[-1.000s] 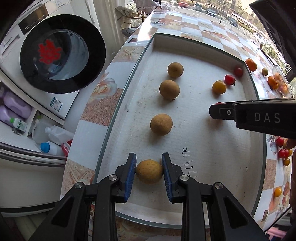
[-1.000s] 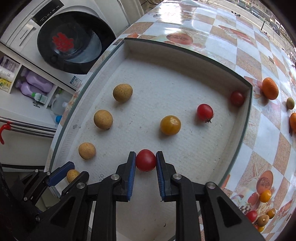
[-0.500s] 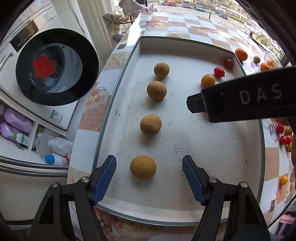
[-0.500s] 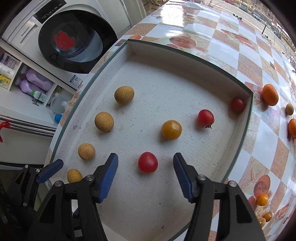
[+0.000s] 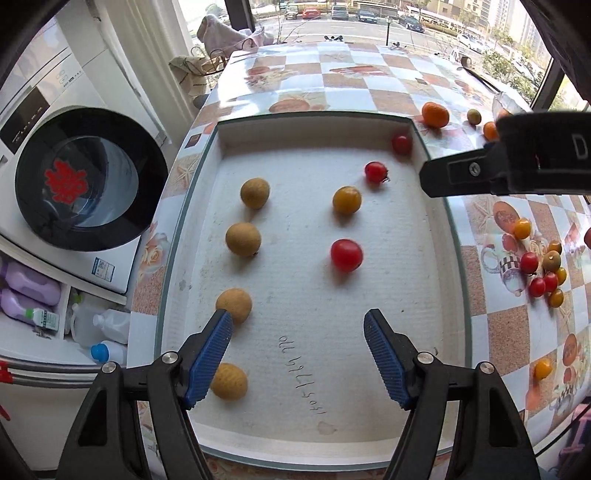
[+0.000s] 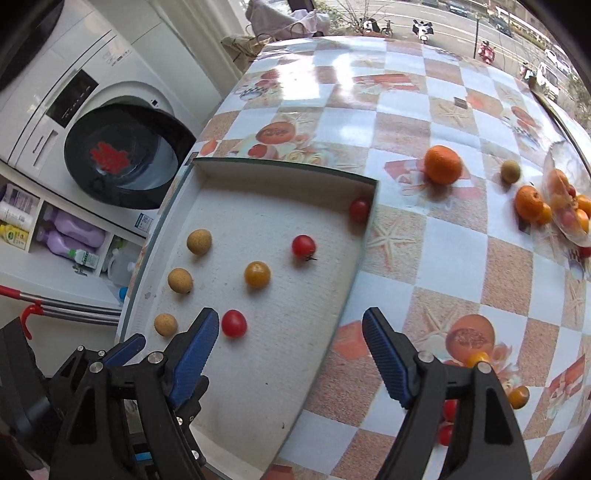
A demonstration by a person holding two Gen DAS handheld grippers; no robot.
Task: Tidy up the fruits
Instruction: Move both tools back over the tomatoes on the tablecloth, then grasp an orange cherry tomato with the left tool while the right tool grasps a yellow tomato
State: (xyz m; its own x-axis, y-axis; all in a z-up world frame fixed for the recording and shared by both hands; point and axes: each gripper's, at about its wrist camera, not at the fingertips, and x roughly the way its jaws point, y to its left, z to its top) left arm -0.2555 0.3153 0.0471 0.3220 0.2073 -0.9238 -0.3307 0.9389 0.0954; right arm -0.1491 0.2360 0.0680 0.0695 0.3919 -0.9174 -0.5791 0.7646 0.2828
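Four round rough tan fruits (image 5: 243, 239), glossy tomatoes (image 5: 346, 254), white textured tray (image 5: 369, 122), left gripper (image 5: 297, 360) and right gripper (image 6: 288, 356) both spread apart

The surface (image 5: 343, 77) wears a glossy checked cloth of white and tan squares printed with fruit, starfish and cups, bright with daylight. To its left stands a white washing machine (image 5: 55, 122) with a round dark door (image 5: 88, 179) bearing a red paper cutout. Below it a white shelf (image 5: 33, 343) holds purple bottles (image 5: 26, 291) and a clear jug with a blue cap (image 5: 105, 341). At the far end, a large window (image 5: 369, 18) looks onto a sunlit street with parked cars (image 5: 365, 14) and, in the right view, scooters (image 6: 421, 27). A wire basket of cloth (image 5: 210, 61) sits by the far left corner.
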